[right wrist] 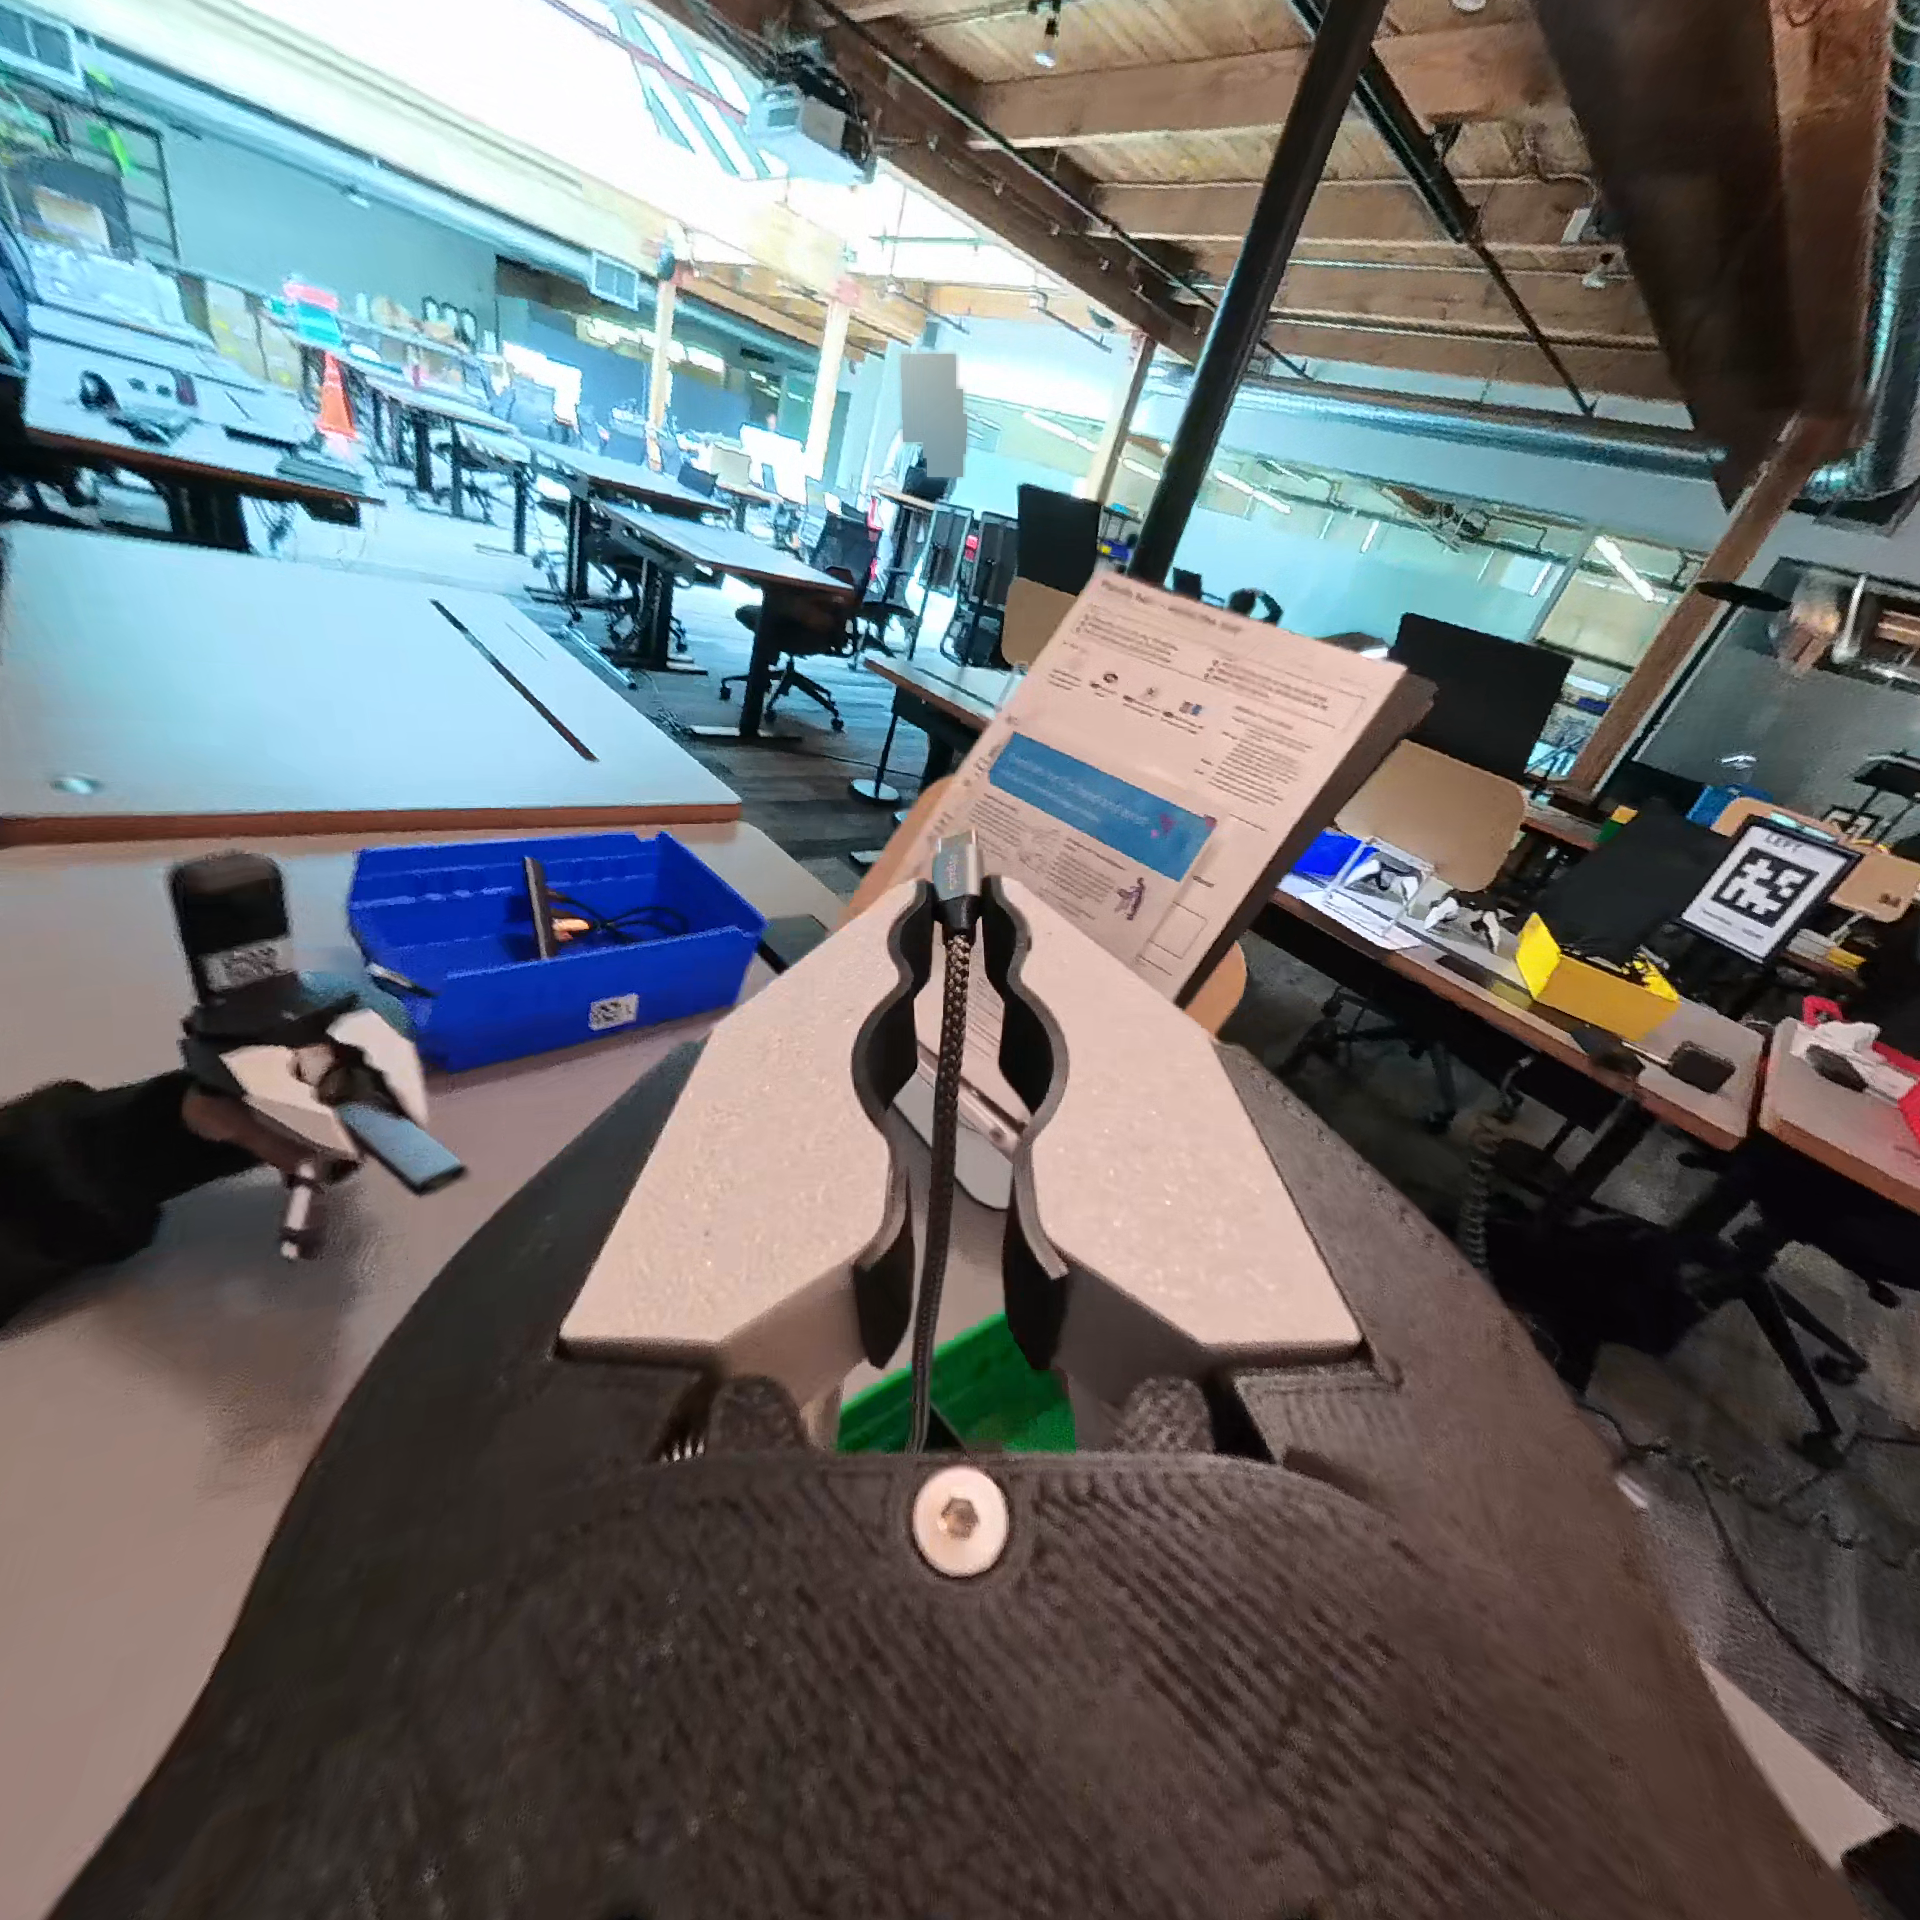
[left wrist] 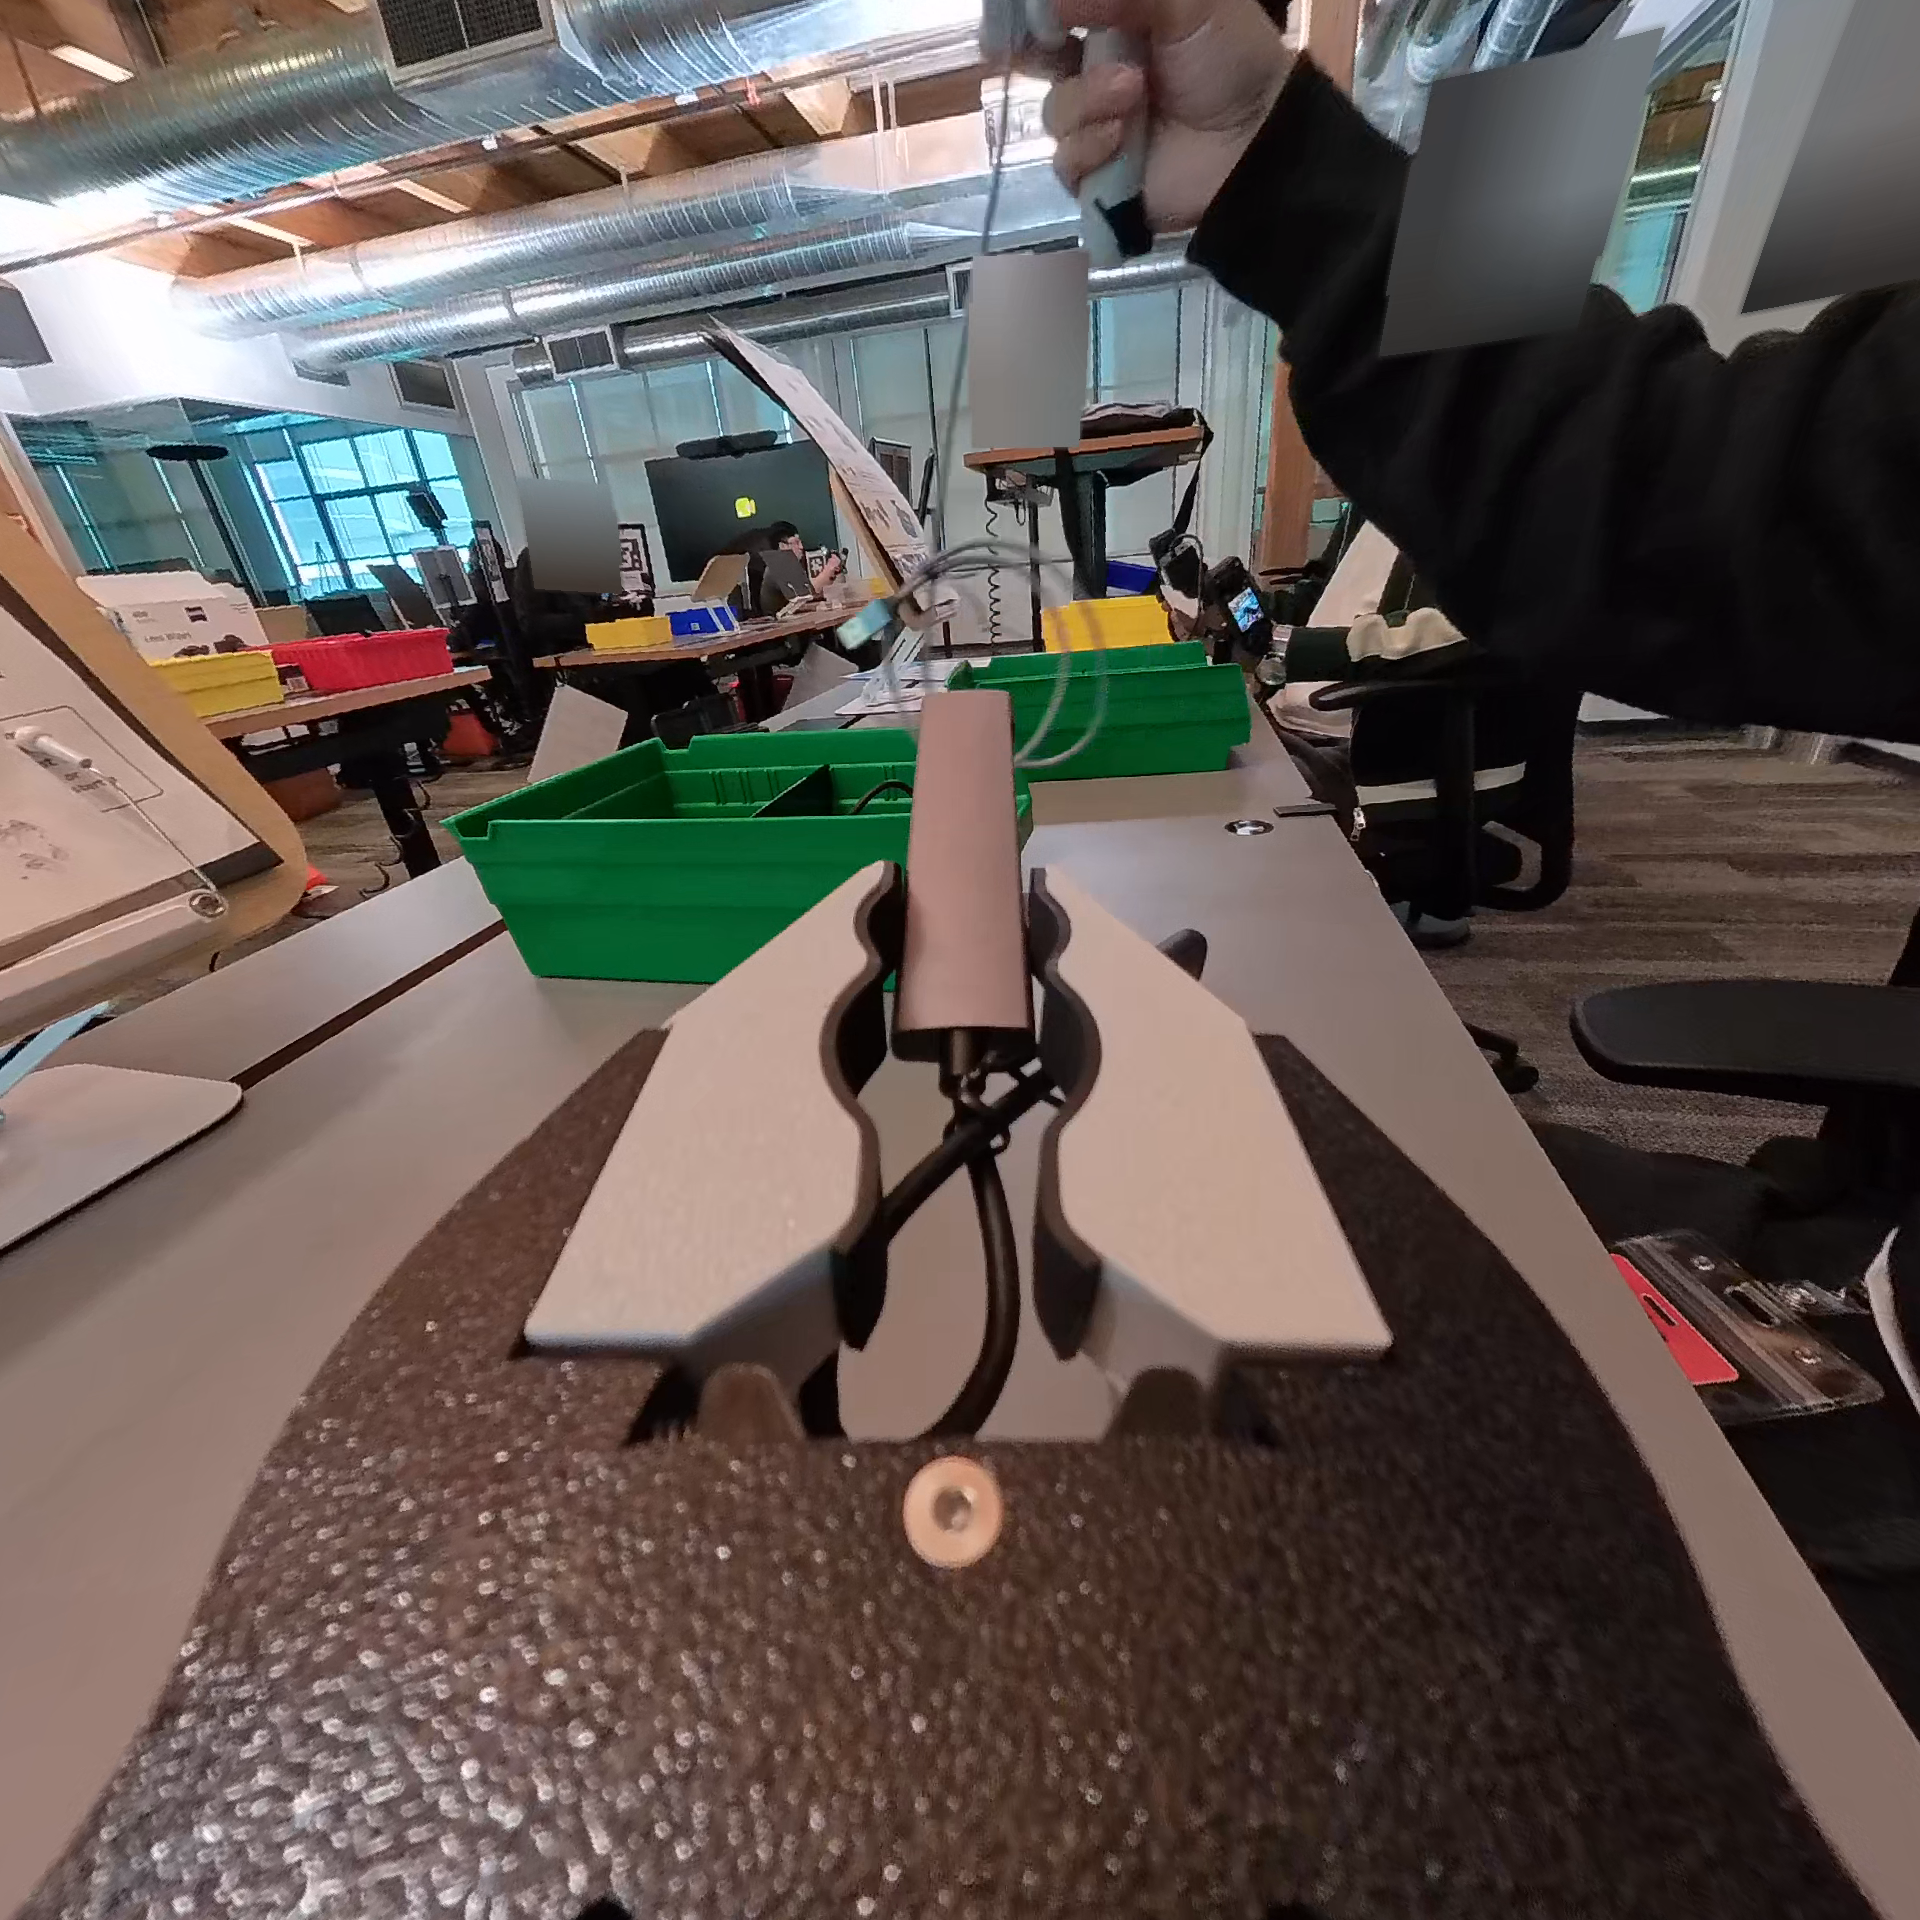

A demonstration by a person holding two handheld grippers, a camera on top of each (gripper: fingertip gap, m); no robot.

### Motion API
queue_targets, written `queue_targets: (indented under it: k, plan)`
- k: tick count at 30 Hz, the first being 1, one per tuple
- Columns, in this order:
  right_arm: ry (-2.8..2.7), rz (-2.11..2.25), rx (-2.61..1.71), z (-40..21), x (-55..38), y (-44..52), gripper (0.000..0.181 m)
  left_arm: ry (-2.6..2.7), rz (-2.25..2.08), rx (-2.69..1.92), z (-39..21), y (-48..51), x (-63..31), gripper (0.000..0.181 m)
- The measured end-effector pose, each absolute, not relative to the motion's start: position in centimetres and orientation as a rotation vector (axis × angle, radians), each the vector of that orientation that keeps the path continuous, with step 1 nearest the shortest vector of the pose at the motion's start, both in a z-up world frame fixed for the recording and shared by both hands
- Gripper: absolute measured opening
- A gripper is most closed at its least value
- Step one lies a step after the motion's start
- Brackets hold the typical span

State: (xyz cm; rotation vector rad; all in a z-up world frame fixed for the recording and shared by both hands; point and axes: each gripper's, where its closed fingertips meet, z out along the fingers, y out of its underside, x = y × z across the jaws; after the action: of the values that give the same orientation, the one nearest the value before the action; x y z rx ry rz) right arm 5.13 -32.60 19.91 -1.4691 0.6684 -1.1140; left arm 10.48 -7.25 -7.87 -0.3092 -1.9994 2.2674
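My left gripper is shut on a slim brownish-grey bar that points forward above the grey table. A short black cord loops from the bar's near end between the fingers. My right gripper is shut on a braided dark cable, with its metal plug sticking out past the fingertips. In the right wrist view the left gripper with the bar is low on the left. In the left wrist view a hand holds the right gripper's handle high up, and a thin grey cable hangs from it.
A green bin with dividers stands just behind the bar, a second green bin farther back. A blue bin with a cord in it sits on the table. A printed sheet on a stand is ahead of the right gripper. Chair armrest at right. Left tips to right tips: about 40 cm.
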Motion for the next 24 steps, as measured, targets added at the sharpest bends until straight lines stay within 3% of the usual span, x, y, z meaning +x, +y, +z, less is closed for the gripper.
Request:
queue_targets:
  k: [7, 20, 24]
  plan:
    - [0.862, -1.053, -1.673, 7.1, 9.8, -35.9, 0.008, -1.971, 2.274, -0.308, -7.7, -7.1, 10.4, 0.022]
    - [1.095, -0.917, -2.63, -16.0, 8.1, -39.2, 0.008, -1.97, 2.264, -0.314, -7.9, -7.2, 10.3, 0.022]
    - [1.155, -0.76, -2.608, -16.9, 7.6, -39.2, 0.033, -1.959, 2.266, -0.292, -7.9, -7.2, 10.6, 0.022]
